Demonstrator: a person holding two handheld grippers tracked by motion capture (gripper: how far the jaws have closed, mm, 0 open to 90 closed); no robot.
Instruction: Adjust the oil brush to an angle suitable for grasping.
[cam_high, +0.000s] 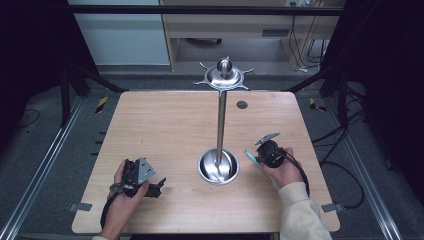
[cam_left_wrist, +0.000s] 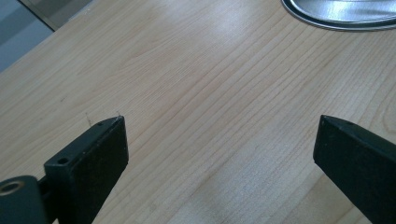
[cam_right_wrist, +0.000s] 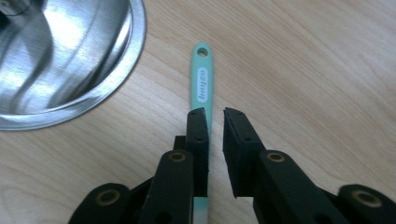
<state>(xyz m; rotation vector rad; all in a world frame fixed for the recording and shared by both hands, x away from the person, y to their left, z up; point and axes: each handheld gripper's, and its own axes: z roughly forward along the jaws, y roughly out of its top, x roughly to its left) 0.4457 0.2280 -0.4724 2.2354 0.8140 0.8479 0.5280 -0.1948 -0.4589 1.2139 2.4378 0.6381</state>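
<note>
A teal utensil handle (cam_right_wrist: 201, 79) with a hole at its tip lies on the wooden table, pointing toward the steel base bowl (cam_right_wrist: 133, 51). My right gripper (cam_right_wrist: 215, 112) sits low over the handle's near part. Its jaws are a little apart, with a gap showing beside the handle, so the pads are not pressing on it. From above, the teal handle (cam_high: 249, 155) pokes out left of the right gripper (cam_high: 258, 159), just right of the stand's base (cam_high: 202, 167). My left gripper (cam_left_wrist: 219, 123) rests open over bare wood and shows at the front left (cam_high: 160, 186).
A tall steel stand rises from the base bowl, its pole (cam_high: 220, 125) carrying a hooked disc (cam_high: 223, 76) at the top. The base rim (cam_left_wrist: 336, 21) lies beyond the left gripper's jaws. A dark round plug (cam_high: 242, 104) sits in the table's far side. Rails and cables flank the table.
</note>
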